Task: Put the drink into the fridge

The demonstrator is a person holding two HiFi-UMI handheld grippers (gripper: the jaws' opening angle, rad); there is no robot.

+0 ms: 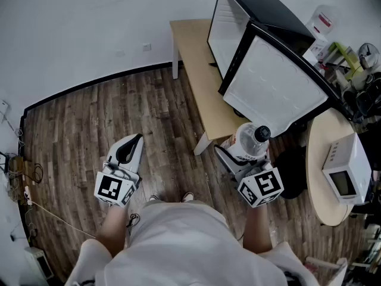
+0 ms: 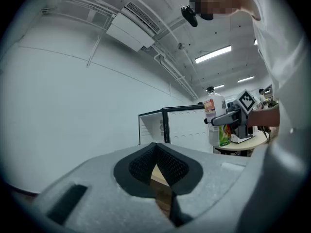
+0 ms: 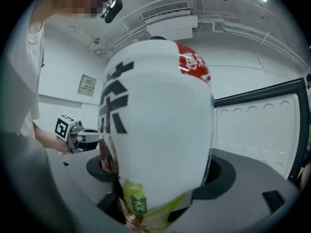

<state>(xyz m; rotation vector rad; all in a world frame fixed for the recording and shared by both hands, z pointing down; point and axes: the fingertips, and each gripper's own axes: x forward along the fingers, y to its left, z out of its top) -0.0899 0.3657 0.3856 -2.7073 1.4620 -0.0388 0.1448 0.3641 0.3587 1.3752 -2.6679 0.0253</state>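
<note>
1. With the right tool [image 1: 239, 158], gripped the bottle [image 1: 250, 140] round its body, jaws spread wide and pressed against both sides of the label.
2. Held the bottle upright, black cap on top and long axis vertical, with the tool lying roughly level across it.
3. Found the fridge [image 1: 268, 11] ahead of the bottle, standing on the bench [image 1: 190, 58], with its door [image 1: 277, 88] swung open and the white inner lining turned toward the person.
4. From the head view, placed the bottle just short of the door's lower edge. Saw it in the air in front of the bench and not yet inside the fridge.
5. Read the opening [image 1: 226, 34] as lying farther ahead and to the left of the door. Judged the coming move to be a forward carry bearing left toward that opening, with the bottle vertical and clear of the door.
6. Counted the right hand as the nearer one by far. Placed the left tool [image 1: 137, 140] well apart on the other side of the body, out over the floor [image 1: 89, 124].
7. In the left gripper view, saw that tool's jaws brought together at the tips with nothing between them. Made out only a strip of bench and floor through the gap behind the tips.
</note>
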